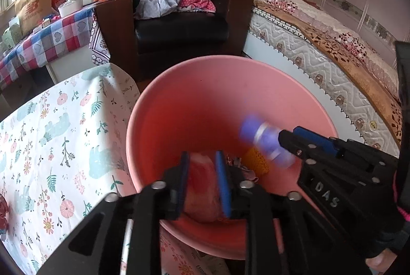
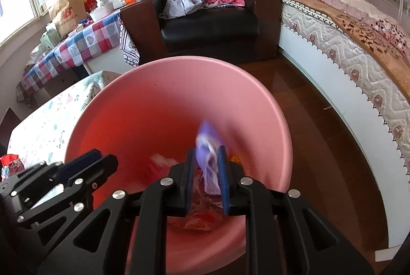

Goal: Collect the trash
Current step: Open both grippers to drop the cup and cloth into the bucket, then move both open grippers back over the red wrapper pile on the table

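Left fingers [image 1: 202, 182]: apart, nothing pressed, pink wad [image 1: 202, 188] directly below them inside the bin.
Right fingers [image 2: 206, 173]: slightly apart around blurred purple wrapper [image 2: 208, 154], long axis pointing forward, over the bin.
Pink bin [image 2: 269, 106]: beneath both hands.

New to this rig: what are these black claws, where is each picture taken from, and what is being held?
No robot here: a person holds a two-finger gripper in each hand, each with a camera looking along its fingers. One picture is the left gripper's view, the other the right's. Both hang over a pink bin beside a floral cloth; scraps lie in the bin. The left gripper has its jaws apart, with a pink lump between them; held or lying below, I cannot tell. A blurred purple packet sits in the right gripper; whether the jaws press it is unclear.
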{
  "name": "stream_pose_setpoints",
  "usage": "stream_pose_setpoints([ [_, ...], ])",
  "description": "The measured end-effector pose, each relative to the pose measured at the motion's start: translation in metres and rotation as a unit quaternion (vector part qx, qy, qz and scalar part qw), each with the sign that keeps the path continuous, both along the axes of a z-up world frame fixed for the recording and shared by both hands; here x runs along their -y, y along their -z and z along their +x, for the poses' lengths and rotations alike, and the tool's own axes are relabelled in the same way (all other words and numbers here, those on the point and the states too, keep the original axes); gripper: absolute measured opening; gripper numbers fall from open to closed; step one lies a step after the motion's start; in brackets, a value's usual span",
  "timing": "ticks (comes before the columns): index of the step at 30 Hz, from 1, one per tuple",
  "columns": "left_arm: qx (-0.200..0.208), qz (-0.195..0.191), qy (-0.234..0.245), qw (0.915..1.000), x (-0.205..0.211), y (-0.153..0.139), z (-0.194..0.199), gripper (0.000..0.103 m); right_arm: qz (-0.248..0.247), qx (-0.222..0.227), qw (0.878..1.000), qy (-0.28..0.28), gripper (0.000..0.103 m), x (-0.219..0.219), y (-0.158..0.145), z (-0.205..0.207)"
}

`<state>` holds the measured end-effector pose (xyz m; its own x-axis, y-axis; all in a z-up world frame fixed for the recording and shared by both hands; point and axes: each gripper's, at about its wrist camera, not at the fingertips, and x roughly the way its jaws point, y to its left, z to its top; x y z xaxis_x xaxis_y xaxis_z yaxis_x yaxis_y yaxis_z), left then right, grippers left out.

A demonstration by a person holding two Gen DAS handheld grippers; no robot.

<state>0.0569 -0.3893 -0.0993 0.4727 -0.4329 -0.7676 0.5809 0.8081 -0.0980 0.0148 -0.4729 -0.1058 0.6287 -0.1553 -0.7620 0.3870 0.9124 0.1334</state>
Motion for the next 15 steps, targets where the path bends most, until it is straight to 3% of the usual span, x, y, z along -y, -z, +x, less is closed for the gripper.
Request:
stream_pose_setpoints([
  [2,0.007,-0.006,-0.003,1.0000,-0.003,-0.004,-0.002,0.036,-0.003,0.003,1.000,-0.002,0.035,-0.001,-0.001,0.000],
  [15,0.043,-0.025,-0.029,0.9984,-0.043,-0.034,-0.012,0.038,-0.015,0.033,0.999,-0.013,0.039,-0.023,-0.030,-0.011],
])
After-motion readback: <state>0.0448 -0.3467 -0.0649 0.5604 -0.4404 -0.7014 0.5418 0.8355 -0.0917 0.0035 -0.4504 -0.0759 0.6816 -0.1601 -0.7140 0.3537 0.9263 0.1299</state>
